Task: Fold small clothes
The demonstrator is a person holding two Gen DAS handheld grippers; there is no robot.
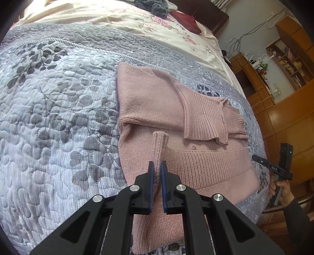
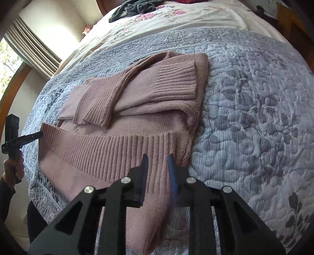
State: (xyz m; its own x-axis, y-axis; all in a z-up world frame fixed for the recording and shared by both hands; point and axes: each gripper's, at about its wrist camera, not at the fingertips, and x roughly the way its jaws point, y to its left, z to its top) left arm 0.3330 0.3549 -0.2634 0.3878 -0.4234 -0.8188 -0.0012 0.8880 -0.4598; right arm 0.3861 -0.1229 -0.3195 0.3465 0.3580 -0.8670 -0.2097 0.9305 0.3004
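As both grippers pinch the near hem, fold pending:
Left gripper [image 1: 156, 168]: clenched on pink sweater [image 1: 157, 102], at hem's left corner.
Right gripper [image 2: 158, 162]: clamped on ribbed hem [image 2: 109, 151], right corner.
Sweater: stretches straight ahead, long axis away from both; quilt [image 2: 245, 98] beneath.

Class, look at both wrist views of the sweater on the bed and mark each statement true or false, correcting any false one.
1. The left gripper pinches a fold of the pink sweater. True.
2. The sweater lies on a bare wooden floor. False: it lies on a grey-blue quilt on a bed.
3. Both sleeves are folded across the sweater's body. True.
4. The right gripper is far from the sweater. False: it holds the ribbed hem.
5. A dark garment lies at the far end of the bed. True.
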